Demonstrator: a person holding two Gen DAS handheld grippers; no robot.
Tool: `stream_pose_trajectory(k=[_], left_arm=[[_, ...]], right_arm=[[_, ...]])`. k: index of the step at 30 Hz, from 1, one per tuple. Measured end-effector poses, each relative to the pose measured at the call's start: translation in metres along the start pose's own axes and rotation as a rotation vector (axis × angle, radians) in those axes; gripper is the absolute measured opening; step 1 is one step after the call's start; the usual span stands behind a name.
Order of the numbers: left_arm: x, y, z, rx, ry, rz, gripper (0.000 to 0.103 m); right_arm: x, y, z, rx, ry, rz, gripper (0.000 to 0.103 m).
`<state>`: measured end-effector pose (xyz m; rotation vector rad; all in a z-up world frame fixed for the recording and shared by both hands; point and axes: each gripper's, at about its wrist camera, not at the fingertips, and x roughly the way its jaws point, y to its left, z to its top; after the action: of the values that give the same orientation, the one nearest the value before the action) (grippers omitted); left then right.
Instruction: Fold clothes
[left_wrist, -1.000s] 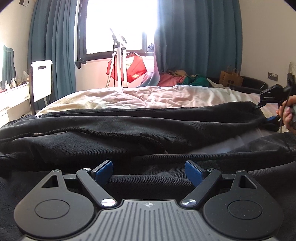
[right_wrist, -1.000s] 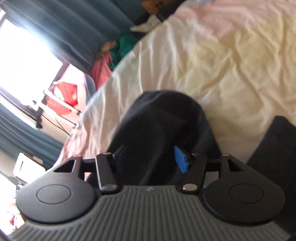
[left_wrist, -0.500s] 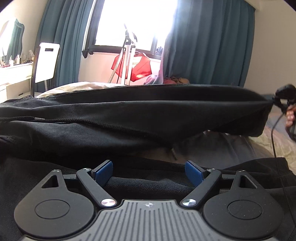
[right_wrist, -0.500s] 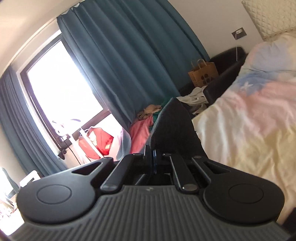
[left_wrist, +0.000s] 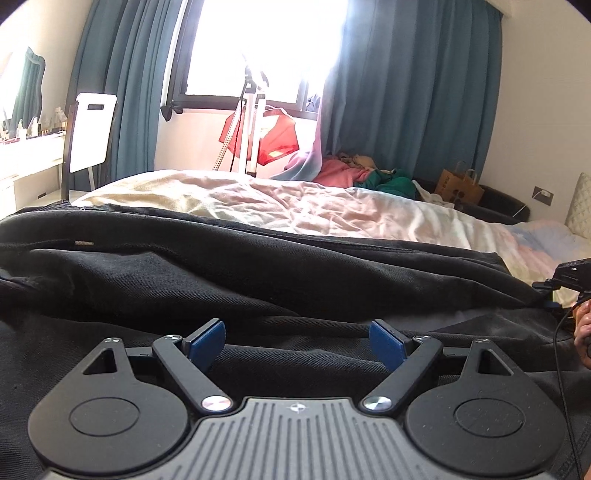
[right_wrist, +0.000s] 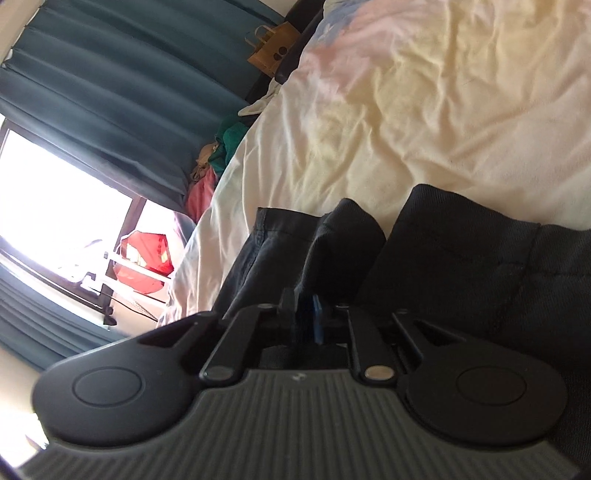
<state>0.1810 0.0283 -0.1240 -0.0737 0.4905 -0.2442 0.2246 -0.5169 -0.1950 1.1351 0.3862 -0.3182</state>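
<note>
Between right tongs (right_wrist: 306, 317), black trousers (right_wrist: 340, 240) pinched

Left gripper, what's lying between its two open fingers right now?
Only black trousers fabric spans the gap of the left gripper, unpinched, as the left wrist view shows.

No readable text; paper bag (left_wrist: 459, 187) print too blurred; garment label unreadable
</note>
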Motion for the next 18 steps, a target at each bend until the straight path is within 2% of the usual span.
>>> stream_pose_trajectory(k=[2, 5, 7, 8, 10, 12, 14, 16, 18], left_arm=[[0.001, 0.002, 0.000, -0.008, 0.002, 0.009, 0.087], [0.005, 0.007, 0.000, -0.027, 0.006, 0.019, 0.087], [0.009, 0.011, 0.001, -0.050, 0.009, 0.015, 0.087], [0.011, 0.013, 0.001, -0.057, 0.009, 0.012, 0.087], [0.013, 0.015, 0.001, -0.067, 0.009, 0.010, 0.087], [0.015, 0.020, 0.001, -0.094, 0.014, 0.002, 0.087], [0.014, 0.022, 0.003, -0.114, 0.015, -0.006, 0.087], [0.013, 0.023, 0.004, -0.124, 0.013, -0.012, 0.087], [0.011, 0.023, 0.004, -0.126, 0.011, -0.018, 0.087]], right_arm=[[0.012, 0.000, 0.006, 0.039, 0.007, 0.011, 0.052], [0.029, 0.012, 0.018, 0.034, -0.011, -0.029, 0.051], [0.041, 0.031, 0.028, -0.001, -0.026, -0.117, 0.015], [0.047, 0.043, 0.034, -0.020, -0.022, -0.152, 0.006], [0.058, 0.081, 0.046, -0.095, -0.022, -0.180, 0.006], [0.057, 0.131, 0.057, -0.201, -0.060, -0.113, 0.006], [0.039, 0.175, 0.061, -0.299, -0.161, 0.010, 0.005], [0.018, 0.201, 0.058, -0.395, -0.263, 0.107, 0.005], [0.008, 0.189, 0.058, -0.409, -0.292, 0.113, 0.005]])
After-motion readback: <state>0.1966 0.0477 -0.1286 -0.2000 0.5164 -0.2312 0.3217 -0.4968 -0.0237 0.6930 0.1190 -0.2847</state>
